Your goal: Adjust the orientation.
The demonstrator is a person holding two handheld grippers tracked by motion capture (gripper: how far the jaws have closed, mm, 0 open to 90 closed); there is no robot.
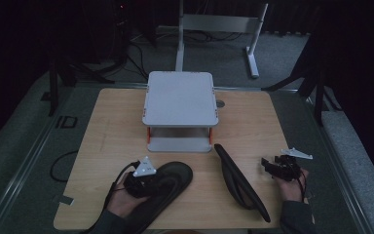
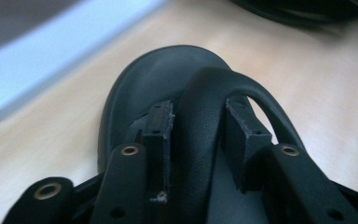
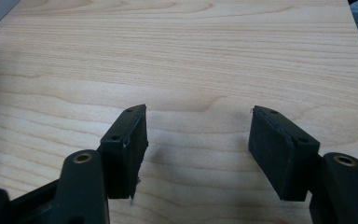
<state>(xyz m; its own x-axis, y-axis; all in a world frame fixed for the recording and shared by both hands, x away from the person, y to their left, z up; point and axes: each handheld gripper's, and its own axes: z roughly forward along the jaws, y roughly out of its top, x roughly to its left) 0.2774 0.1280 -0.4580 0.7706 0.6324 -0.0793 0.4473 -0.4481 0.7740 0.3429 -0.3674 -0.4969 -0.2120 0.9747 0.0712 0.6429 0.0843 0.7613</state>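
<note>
Two black sandals (image 1: 168, 183) flank grey stand (image 1: 180, 97).

The table (image 1: 112, 126) is pale wood with visible grain, matt; the slipper strap (image 2: 200, 116) looks like smooth black leather, faintly pebbled; the jaw pads (image 3: 279, 149) are matt black foam-like rubber, rough-edged; the small shelf (image 1: 180, 97) looks like grey plastic.

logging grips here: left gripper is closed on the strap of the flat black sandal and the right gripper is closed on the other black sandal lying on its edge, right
Not quite. The left gripper is indeed shut on the strap of the flat black sandal, but the right gripper is open over bare wooden table, as the right gripper view shows. The other black sandal lies on its edge beside it, ungripped, in the high view.
</note>
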